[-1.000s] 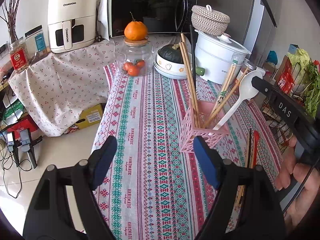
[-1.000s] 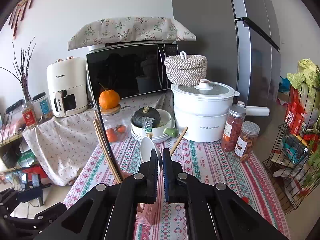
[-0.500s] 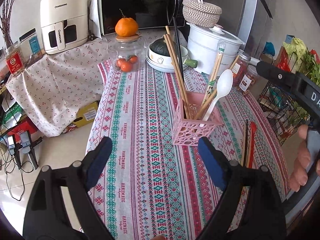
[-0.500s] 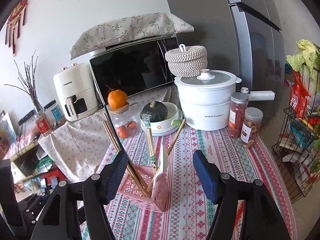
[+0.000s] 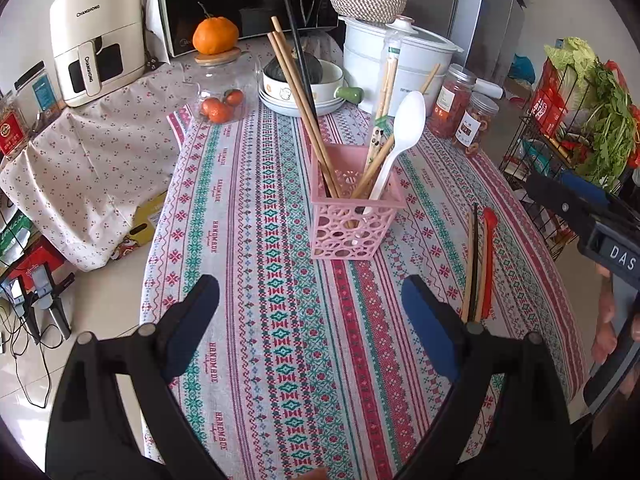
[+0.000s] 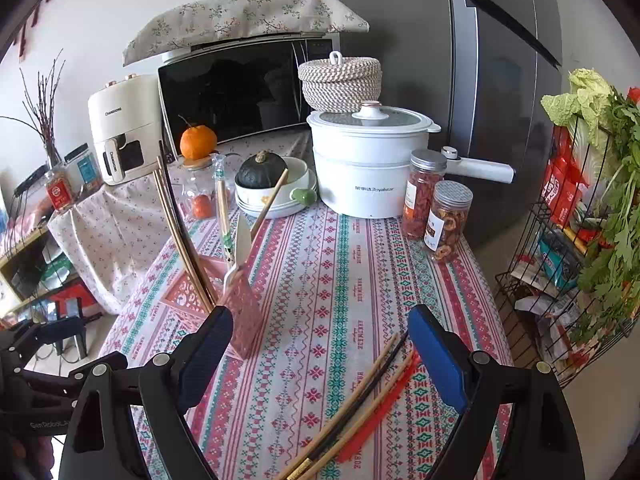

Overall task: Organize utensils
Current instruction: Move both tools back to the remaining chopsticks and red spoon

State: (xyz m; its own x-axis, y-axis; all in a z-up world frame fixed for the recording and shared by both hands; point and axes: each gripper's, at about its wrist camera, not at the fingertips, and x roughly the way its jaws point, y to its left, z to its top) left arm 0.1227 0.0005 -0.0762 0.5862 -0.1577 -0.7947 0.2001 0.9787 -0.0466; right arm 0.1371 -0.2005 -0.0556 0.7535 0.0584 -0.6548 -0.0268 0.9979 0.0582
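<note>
A pink perforated holder [image 5: 352, 216] stands mid-table with several chopsticks and a white spoon [image 5: 404, 136] leaning in it; it also shows in the right wrist view [image 6: 236, 300]. Loose chopsticks and a red utensil [image 5: 478, 264] lie flat on the cloth to its right, and show between my right fingers [image 6: 360, 412]. My left gripper [image 5: 310, 320] is open and empty, in front of the holder. My right gripper [image 6: 320, 356] is open and empty, above the loose utensils.
A white pot [image 6: 368, 164], two jars [image 6: 436, 208], a bowl with a squash [image 6: 272, 188], a glass jar with oranges [image 5: 220, 88], a microwave [image 6: 240, 88] and an air fryer [image 5: 100, 40] stand at the back. A wire rack of vegetables [image 6: 580, 220] is at right.
My right gripper let go of the white spoon into the holder, opened wide and drew back toward the loose utensils. My left gripper pulled back a little from the holder.
</note>
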